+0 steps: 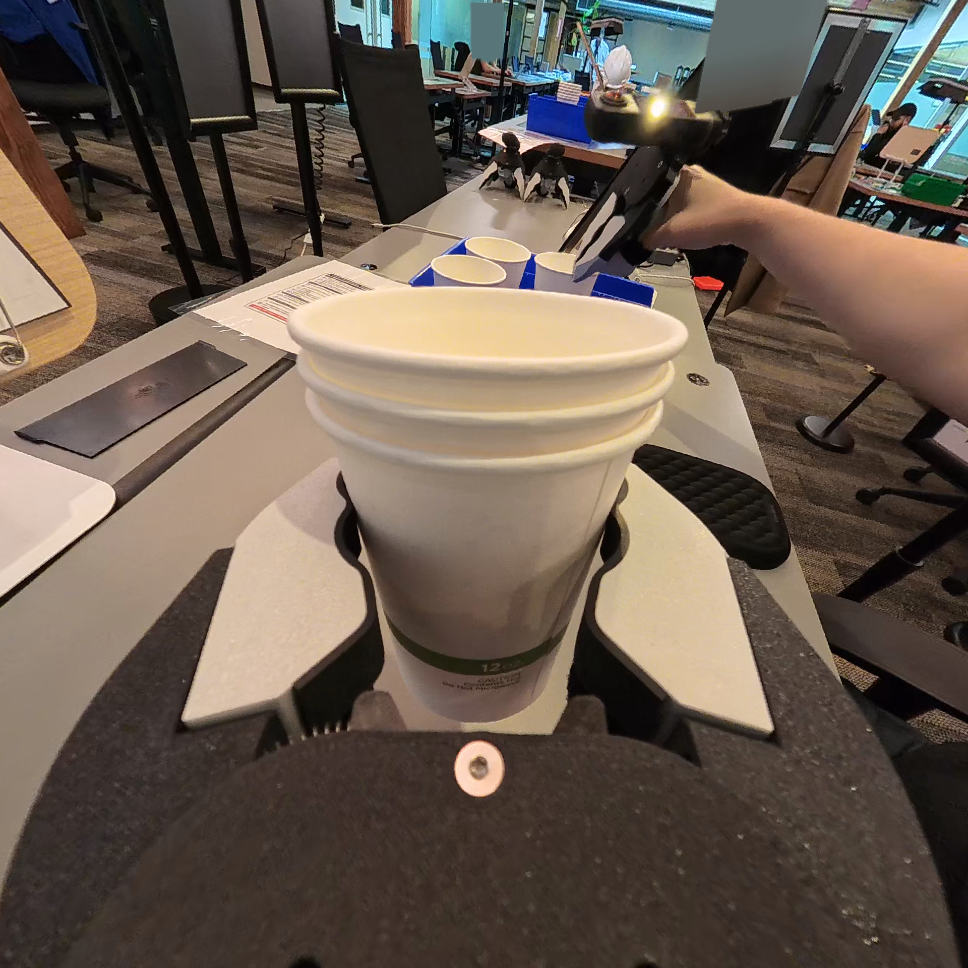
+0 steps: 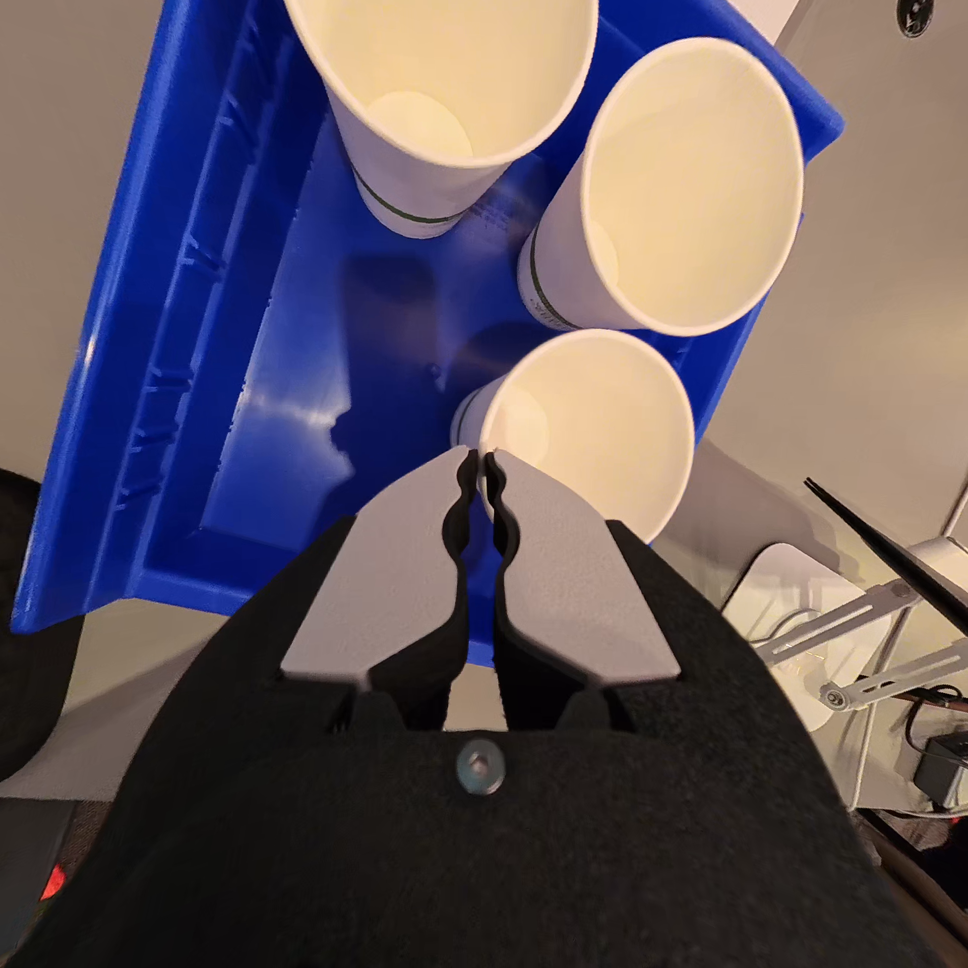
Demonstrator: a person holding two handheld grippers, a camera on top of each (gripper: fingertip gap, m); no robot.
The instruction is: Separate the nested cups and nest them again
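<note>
pinching the rim of the nearest single cup [image 2: 586, 419] in the blue bin [image 2: 173, 366], the right gripper [image 2: 481, 457] has its fingers almost shut; a thin grip may crush or tip it. the left gripper [image 1: 484, 503] clamps the nested stack [image 1: 487, 429] over the desk [image 1: 157, 524].

Left cam looks level along desk, close behind cup stack [image 1: 484, 471]. Right cam looks steeply down, near blue bin [image 2: 173, 398]. Both views share bin.

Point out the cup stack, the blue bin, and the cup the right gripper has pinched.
cup stack [image 1: 484, 503]: left wrist view, outer cup's side wall.
blue bin [image 2: 173, 335]: right wrist view, ribbed side wall.
pinched cup [image 2: 592, 435]: right wrist view, inside wall.
</note>
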